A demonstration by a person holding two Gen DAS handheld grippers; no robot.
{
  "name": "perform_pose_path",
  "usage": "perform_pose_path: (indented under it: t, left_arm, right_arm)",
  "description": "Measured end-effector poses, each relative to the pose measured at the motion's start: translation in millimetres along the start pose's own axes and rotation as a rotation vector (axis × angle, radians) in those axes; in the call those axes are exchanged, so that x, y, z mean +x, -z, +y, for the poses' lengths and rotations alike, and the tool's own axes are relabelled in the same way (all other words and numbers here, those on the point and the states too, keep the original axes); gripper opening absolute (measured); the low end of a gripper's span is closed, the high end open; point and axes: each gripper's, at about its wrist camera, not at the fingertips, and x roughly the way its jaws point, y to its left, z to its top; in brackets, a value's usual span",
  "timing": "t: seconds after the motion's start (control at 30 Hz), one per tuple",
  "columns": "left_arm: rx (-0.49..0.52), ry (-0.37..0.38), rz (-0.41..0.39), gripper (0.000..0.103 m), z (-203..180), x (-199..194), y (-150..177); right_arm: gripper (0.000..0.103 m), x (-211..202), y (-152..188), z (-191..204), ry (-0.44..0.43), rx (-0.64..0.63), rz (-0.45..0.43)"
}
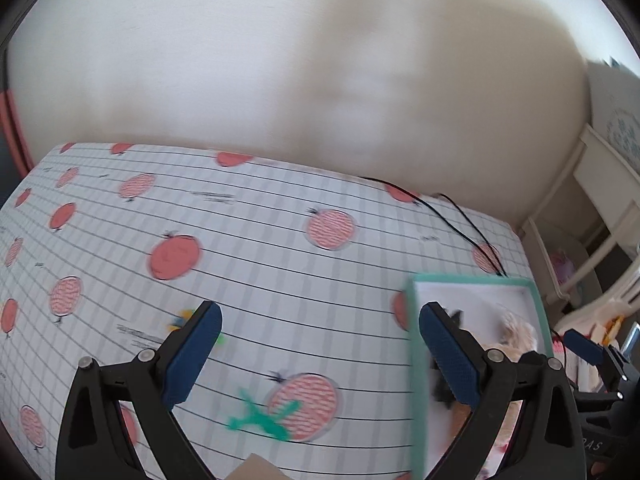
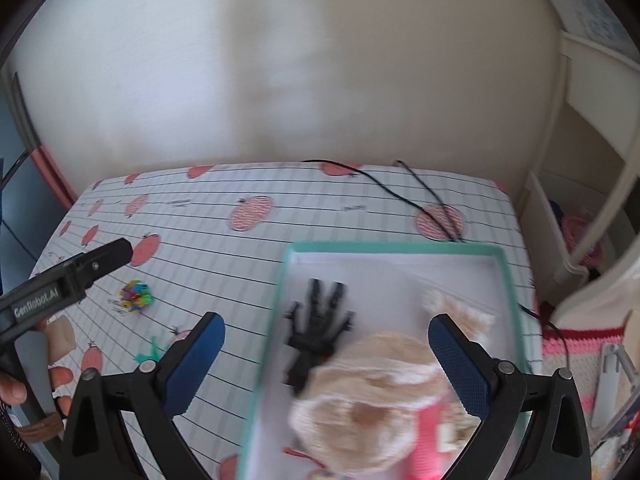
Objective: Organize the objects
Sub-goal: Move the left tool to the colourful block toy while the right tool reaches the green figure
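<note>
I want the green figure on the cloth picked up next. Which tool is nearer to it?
Left. The green figure lies on the tablecloth just ahead of the open left tool. The right tool, also open, hovers over the teal tray, with the figure off to its left.

Soft daylight, motion blur throughout, strong fisheye bending, dark corners

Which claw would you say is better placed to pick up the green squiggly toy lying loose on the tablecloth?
Left, probably. The left claw hangs open with the green toy just below its gap, while the right claw is open over the teal box, farther away.
</note>
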Motion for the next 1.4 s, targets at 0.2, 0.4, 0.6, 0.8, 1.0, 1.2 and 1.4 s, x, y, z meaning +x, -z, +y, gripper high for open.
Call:
perform_pose_path:
  t: [0.2,0.4,0.6,0.8,1.0,1.2,1.4]
  left_arm:
    - [-0.051,-0.039,-0.011,0.099,46,-7,-8]
    - [-0.078,-0.079,-0.01,0.099,84,-11,-11]
    - [-0.1,-0.109,0.006,0.099,112,-11,-12]
    - [-0.12,-0.111,0.03,0.099,126,-6,-11]
    - [-0.11,-0.106,0.074,0.099,125,6,-7]
    - [-0.092,-0.116,0.119,0.099,122,17,0]
    - [-0.076,-0.122,0.158,0.099,120,28,5]
  right_arm:
    - [0.103,16,-3,48,-0.045,-0.065,0.025]
    - [0.103,32,0,88,-0.094,-0.11,0.056]
    - [0.103,50,9,118,-0.115,-0.159,0.104]
    - [0.103,65,21,135,-0.121,-0.204,0.152]
    - [0.103,78,31,144,-0.135,-0.216,0.198]
    - [0.103,95,43,147,-0.154,-0.214,0.268]
    - [0.103,102,49,150,-0.154,-0.216,0.295]
